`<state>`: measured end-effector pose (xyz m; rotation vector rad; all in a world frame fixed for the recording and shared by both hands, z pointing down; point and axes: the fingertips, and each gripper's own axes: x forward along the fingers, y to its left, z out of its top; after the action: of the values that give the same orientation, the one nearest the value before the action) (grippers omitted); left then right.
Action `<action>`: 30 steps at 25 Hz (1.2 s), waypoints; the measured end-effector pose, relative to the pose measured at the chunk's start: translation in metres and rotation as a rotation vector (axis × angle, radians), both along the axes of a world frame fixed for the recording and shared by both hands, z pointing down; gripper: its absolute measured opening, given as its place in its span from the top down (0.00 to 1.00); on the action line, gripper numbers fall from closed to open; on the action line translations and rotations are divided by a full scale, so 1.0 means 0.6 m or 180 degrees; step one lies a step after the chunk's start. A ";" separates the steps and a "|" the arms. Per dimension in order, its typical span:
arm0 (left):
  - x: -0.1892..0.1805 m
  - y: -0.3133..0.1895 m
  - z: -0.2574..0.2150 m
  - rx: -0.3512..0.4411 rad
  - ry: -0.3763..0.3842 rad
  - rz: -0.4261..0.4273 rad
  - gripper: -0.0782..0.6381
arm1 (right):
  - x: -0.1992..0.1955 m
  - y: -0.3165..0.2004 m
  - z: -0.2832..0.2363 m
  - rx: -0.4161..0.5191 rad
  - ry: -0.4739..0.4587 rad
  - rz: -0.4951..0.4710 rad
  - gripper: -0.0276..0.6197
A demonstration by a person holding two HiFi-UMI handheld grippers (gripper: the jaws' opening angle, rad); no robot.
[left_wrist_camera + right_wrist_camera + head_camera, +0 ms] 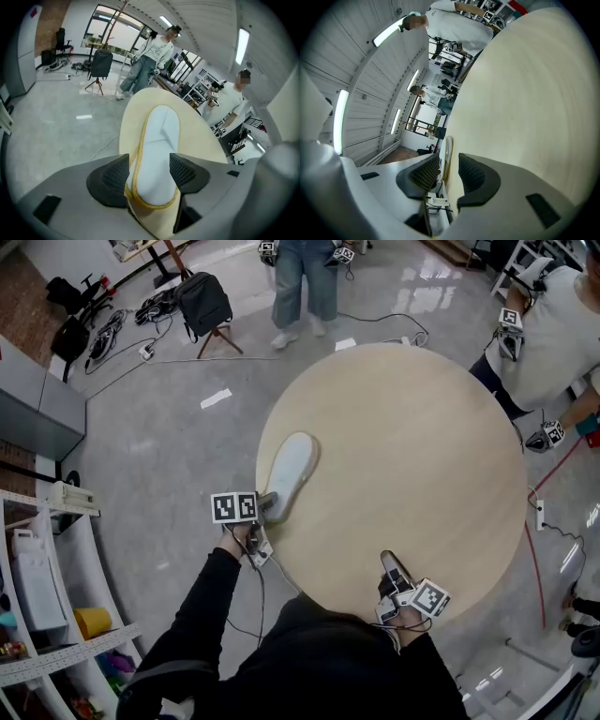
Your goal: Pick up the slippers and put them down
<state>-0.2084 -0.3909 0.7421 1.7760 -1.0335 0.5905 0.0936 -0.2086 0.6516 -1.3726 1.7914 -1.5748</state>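
Note:
A white slipper [291, 470] with a yellow rim lies flat on the round wooden table [412, 465], close to its left edge. My left gripper [270, 505] sits at the slipper's near end. In the left gripper view the slipper [161, 140] runs away from me between the pads, and the left gripper [150, 171] stands open around that end without squeezing it. My right gripper [389, 563] rests at the table's near edge, apart from the slipper. In the right gripper view the right gripper [449, 171] shows a narrow gap with nothing in it; the slipper's yellow rim [449, 154] shows far off.
A person [305, 282] stands beyond the table, and another person [553, 334] with grippers stands at its right. A black bag on a stand [204, 301] and cables lie on the floor behind. White shelving [47, 596] and a grey cabinet [37, 409] stand at the left.

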 end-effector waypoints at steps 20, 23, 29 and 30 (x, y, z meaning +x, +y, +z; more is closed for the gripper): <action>0.198 0.128 -0.233 0.1276 0.0288 0.0747 0.53 | 0.047 -0.012 -0.072 0.0252 0.0867 -0.0093 0.75; 0.277 0.183 -0.262 0.1216 0.0544 0.1002 0.56 | 0.066 -0.008 -0.101 0.0320 0.1106 -0.0136 0.77; 0.370 0.267 -0.299 0.1151 0.0935 0.1396 0.81 | 0.076 0.007 -0.162 0.0610 0.1591 -0.0398 0.91; 0.378 0.277 -0.304 0.1152 0.0972 0.1442 0.84 | 0.074 0.010 -0.175 0.0692 0.1645 -0.0461 0.93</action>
<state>0.0187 -0.2249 0.5595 2.3621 -0.5480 0.3959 0.1380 -0.2025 0.5468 -1.6770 2.3248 -1.1024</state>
